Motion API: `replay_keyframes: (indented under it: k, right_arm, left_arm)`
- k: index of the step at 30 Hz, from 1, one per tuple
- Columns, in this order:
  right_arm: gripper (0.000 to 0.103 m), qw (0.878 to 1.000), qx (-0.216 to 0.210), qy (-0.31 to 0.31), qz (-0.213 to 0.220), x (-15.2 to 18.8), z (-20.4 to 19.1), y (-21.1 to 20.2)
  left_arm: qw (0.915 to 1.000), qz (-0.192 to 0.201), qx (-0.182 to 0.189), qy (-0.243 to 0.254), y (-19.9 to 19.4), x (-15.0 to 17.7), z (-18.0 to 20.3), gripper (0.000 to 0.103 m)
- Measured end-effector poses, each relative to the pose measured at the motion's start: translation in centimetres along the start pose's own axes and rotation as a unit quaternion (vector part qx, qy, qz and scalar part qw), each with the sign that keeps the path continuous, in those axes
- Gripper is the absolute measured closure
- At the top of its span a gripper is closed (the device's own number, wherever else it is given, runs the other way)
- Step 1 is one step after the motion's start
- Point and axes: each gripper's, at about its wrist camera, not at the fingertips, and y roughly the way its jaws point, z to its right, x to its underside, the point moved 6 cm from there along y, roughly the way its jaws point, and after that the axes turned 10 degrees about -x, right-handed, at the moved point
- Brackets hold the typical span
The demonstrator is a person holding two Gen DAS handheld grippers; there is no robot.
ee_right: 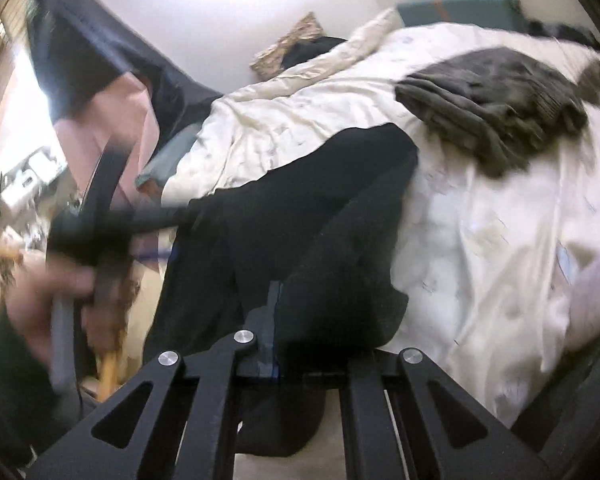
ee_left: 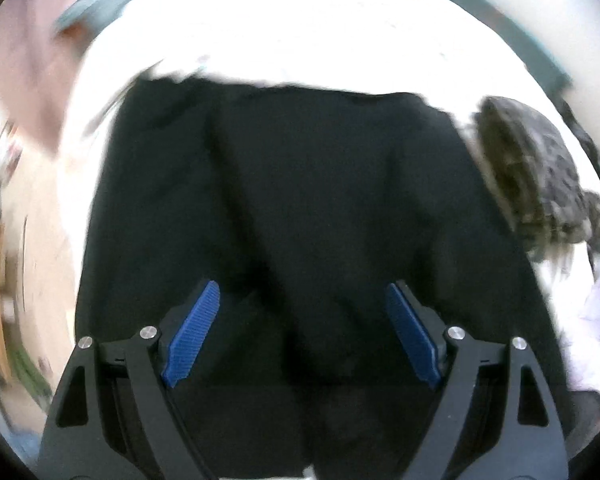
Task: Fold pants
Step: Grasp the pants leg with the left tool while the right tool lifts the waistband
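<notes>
The black pants [ee_left: 300, 184] lie spread on a white duvet [ee_left: 300, 40], and one end hangs over the bed's edge. My left gripper [ee_left: 302, 286] hovers just above them, its blue pads [ee_left: 192, 332] wide apart and open with only the flat cloth beneath. In the right wrist view the pants [ee_right: 320, 200] drape from the bed down to my right gripper [ee_right: 274, 316]. Its jaws are shut on a bunched fold of the black cloth, which covers the fingertips. The left gripper [ee_right: 100, 216] shows there as a dark blur at the left, held by a hand [ee_right: 48, 292].
A crumpled grey garment [ee_right: 492, 108] lies on the duvet [ee_right: 480, 220] behind the pants. A dark speckled cloth [ee_left: 540, 184] sits to their right. A teal headboard [ee_right: 460, 8] stands at the far end, with a pink and dark curtain [ee_right: 100, 80] and cluttered furniture at the left.
</notes>
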Motion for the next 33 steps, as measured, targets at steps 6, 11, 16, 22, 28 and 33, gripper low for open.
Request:
replay_keyframes:
  k: [6, 11, 16, 22, 28, 33]
  right_arm:
    - [0.097, 0.999, -0.012, 0.034, -0.041, -0.1, 1.1, 3.1]
    - [0.097, 0.995, 0.001, -0.006, -0.101, 0.9, 0.5, 5.9]
    - [0.097, 0.987, -0.006, -0.049, -0.151, 2.4, -1.2, 7.8]
    - [0.097, 0.983, -0.017, -0.05, -0.176, 2.8, -1.5, 8.4]
    - [0.097, 0.982, -0.024, -0.042, -0.184, 3.0, -1.5, 8.4]
    - [0.097, 0.982, -0.026, -0.039, -0.184, 3.3, -1.6, 8.3]
  left_arm:
    - [0.9811, -0.033, -0.03, 0.188, 4.0, -7.4, 15.6, 0.02]
    - [0.9576, -0.044, -0.079, 0.274, 9.0, -9.0, 26.9, 0.02]
    - [0.9215, -0.062, -0.168, 0.344, 15.0, -9.8, 30.1, 0.02]
    - [0.9072, -0.056, -0.231, 0.347, 18.0, -12.5, 28.1, 0.021]
    - [0.911, -0.083, -0.217, 0.341, 19.2, -13.7, 26.9, 0.073]
    - [0.9123, -0.103, -0.211, 0.336, 19.4, -13.1, 25.4, 0.096]
